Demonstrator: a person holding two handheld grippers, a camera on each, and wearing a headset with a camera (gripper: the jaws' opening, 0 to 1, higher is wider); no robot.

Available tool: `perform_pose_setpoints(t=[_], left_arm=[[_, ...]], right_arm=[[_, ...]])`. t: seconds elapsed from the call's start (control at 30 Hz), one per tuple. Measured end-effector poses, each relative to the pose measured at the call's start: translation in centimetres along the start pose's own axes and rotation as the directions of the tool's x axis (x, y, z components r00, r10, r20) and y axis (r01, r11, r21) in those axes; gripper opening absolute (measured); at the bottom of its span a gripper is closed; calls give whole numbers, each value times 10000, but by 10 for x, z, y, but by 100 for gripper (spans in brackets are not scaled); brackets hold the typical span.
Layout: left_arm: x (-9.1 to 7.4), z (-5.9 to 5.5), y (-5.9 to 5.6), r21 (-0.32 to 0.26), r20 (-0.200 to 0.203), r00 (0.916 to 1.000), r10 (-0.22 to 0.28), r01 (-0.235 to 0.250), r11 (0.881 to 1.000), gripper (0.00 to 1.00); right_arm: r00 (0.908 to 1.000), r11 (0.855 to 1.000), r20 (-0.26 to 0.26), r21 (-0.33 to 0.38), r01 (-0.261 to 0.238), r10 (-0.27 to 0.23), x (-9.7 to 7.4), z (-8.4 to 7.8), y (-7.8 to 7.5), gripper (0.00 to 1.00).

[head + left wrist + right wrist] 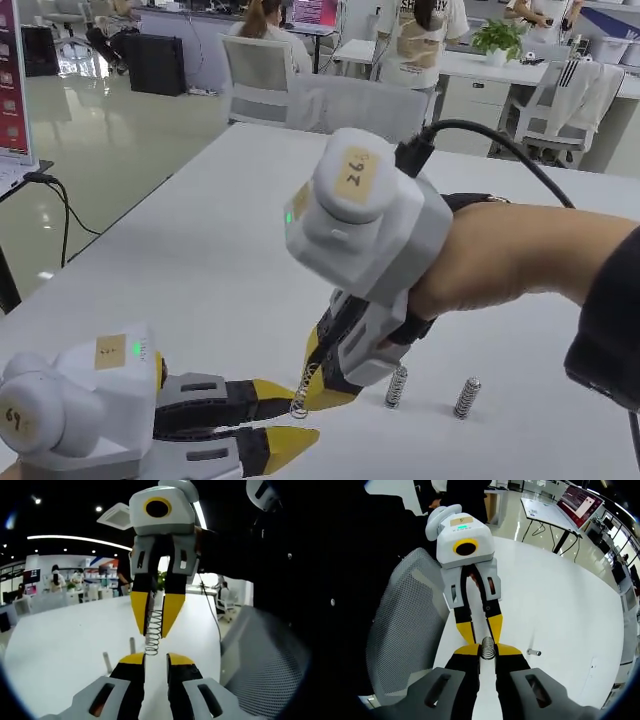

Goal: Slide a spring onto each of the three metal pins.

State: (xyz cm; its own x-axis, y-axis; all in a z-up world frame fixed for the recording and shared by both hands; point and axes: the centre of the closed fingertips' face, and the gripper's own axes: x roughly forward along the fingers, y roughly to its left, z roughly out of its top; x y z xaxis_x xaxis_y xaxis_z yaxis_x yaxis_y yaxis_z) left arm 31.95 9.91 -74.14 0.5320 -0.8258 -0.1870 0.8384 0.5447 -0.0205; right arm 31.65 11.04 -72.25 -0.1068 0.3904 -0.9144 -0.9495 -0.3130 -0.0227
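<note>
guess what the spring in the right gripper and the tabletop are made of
Spring: thin silvery-grey wire coils with small glints, so probably bare steel.
Tabletop: smooth, even white with a soft sheen and no grain, perhaps laminate or painted board; the look leaves it open.

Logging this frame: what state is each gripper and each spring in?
Right gripper: shut on the held spring.
Held spring: clamped near one end, other end free.
Left gripper: open, tips close to the held spring's free end.
Nearer table spring: standing, slightly tilted, untouched; pin inside not discernible.
Farther table spring: standing, slightly tilted, untouched; pin inside not discernible.
</note>
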Motion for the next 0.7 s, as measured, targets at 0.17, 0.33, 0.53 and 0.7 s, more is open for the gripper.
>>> perform_pose_setpoints(t=[0.17, 0.33, 0.53, 0.7], left_arm=[[-5, -6, 6, -187, -13, 9995, 315, -315, 9993, 15], [-12, -9, 14, -268, -38, 9979, 650, -651, 9975, 21], [-18, -12, 22, -271, -103, 9943, 1057, -1059, 9940, 25], [-19, -18, 21, -237, -307, 9924, 1192, -1200, 9925, 29]], right_arm=[[9990, 9987, -197, 325, 398, -391, -7, -14, -17, 8], [9970, 9960, -298, 518, 733, -718, -11, -22, -32, 8], [9912, 9895, -452, 691, 1270, -1240, -8, -29, -56, 8], [9840, 9841, -850, 706, 1627, -1566, -1, -37, -75, 8]])
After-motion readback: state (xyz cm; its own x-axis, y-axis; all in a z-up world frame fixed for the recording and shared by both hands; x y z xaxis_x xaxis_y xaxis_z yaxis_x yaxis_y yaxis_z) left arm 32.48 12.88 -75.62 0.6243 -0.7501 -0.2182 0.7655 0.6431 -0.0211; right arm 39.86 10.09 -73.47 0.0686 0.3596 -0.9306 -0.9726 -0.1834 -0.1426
